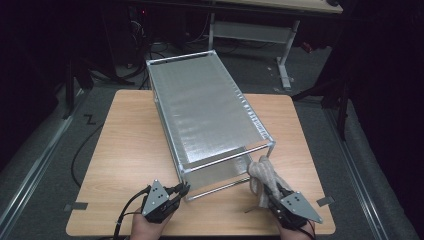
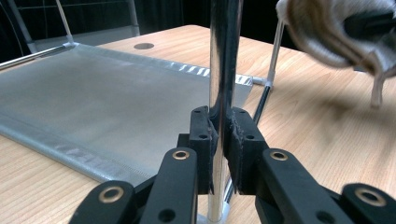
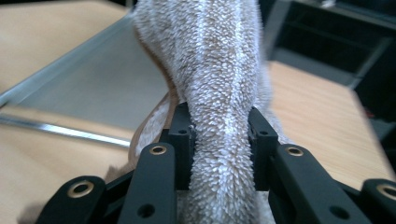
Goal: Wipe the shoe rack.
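The left gripper [image 1: 181,190] pinches the front corner post [image 2: 223,70] of a metal shelf rack [image 1: 210,112] near the worktop's [image 1: 125,150] front edge, steadying it, while the right gripper [image 3: 219,135] clamps a towel [image 1: 263,175] beside the rack's front right corner, likely ready to wipe next.

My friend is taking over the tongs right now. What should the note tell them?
Left tongs: shut on the near left corner post of the metal shelf rack, steadying it on the wooden table.
Right tongs: shut on a fuzzy grey towel, held up near the rack's near right corner.
Done: rack gripped, towel picked up.
Left: probably bring the towel to the rack, to wipe it or lay it on a shelf. Keep hold of the post.
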The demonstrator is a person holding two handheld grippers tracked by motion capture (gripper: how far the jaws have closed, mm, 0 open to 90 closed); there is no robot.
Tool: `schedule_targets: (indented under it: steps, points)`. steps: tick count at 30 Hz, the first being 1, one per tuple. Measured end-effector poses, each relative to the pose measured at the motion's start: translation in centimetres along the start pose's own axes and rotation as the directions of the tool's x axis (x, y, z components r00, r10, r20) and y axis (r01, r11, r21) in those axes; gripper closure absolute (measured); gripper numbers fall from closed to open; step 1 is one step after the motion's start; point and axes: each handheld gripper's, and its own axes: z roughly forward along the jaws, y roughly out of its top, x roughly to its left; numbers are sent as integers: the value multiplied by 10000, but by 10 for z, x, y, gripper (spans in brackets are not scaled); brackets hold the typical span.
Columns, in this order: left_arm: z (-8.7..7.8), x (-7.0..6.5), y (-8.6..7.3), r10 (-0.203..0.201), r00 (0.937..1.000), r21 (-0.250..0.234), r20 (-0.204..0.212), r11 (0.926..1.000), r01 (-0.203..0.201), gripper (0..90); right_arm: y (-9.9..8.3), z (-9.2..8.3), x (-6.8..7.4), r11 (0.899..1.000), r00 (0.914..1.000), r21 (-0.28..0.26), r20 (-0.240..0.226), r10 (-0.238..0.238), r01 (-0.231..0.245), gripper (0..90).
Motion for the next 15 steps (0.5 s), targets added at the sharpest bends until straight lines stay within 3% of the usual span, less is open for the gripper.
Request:
schedule_targets:
  steps: [6, 10, 12, 15]
  points:
    - [1, 0, 1, 80, 10000, 49, 36, 10000, -80, 810, -1, -4, -13, 9974, 9934, -560, 1033, 506, -450, 682]
    - [1, 0, 1, 51, 10000, 34, 53, 10000, -51, 810, 0, -9, -22, 9929, 9740, -936, 2071, 920, -739, 684]
    - [1, 0, 1, 60, 10000, 39, 77, 10000, -61, 811, -1, -9, -27, 9918, 9731, -940, 2055, 1040, -862, 682]
    - [1, 1, 1, 98, 9999, 48, 111, 9999, -98, 811, -2, -4, -29, 9923, 9843, -973, 1511, 913, -771, 671]
